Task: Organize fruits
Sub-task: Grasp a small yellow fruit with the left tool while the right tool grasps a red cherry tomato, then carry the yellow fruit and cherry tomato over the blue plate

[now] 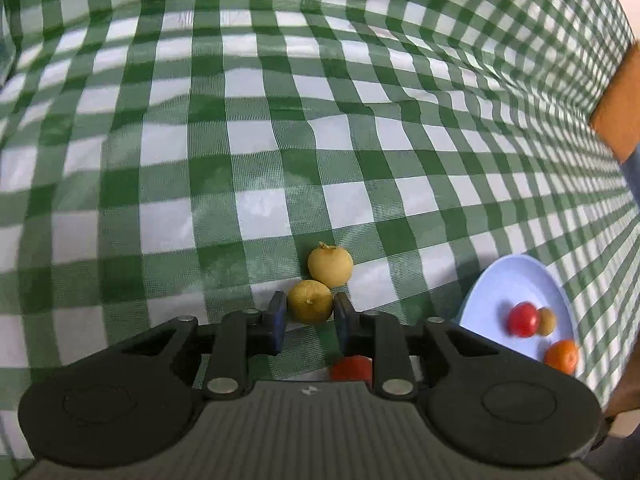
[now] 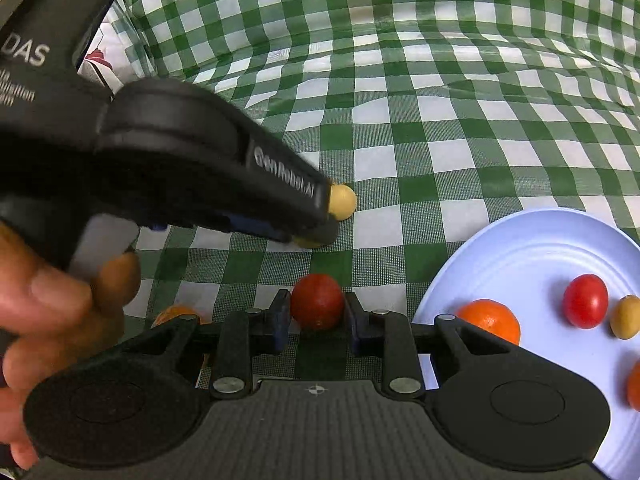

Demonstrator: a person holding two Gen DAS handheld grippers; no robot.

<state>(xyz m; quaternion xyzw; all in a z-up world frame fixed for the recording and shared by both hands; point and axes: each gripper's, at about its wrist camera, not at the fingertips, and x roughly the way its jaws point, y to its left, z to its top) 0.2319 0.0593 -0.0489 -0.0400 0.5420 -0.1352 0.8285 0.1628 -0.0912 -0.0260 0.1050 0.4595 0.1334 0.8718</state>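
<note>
Left gripper (image 1: 310, 322) is angled steeply down at the bench (image 1: 280, 128), its fingers (image 1: 277, 322) sitting either side of a yellow fruit (image 1: 310, 307). Can't tell if the pads actually press it. A second yellow fruit (image 1: 330, 266) lies just behind, touching the first. Right gripper (image 2: 316, 320) also tilts down, fingers around a red tomato (image 2: 317, 301) on the cloth, and contact is hard to call there too. The blue plate (image 2: 520, 248) sits to the right with an orange (image 2: 490, 320), another tomato (image 2: 585, 301) and a small yellow fruit (image 2: 625, 317). The left gripper's body hides much of the right view, and an orange fruit (image 2: 176, 314) peeks out by the hand (image 2: 52, 312).
</note>
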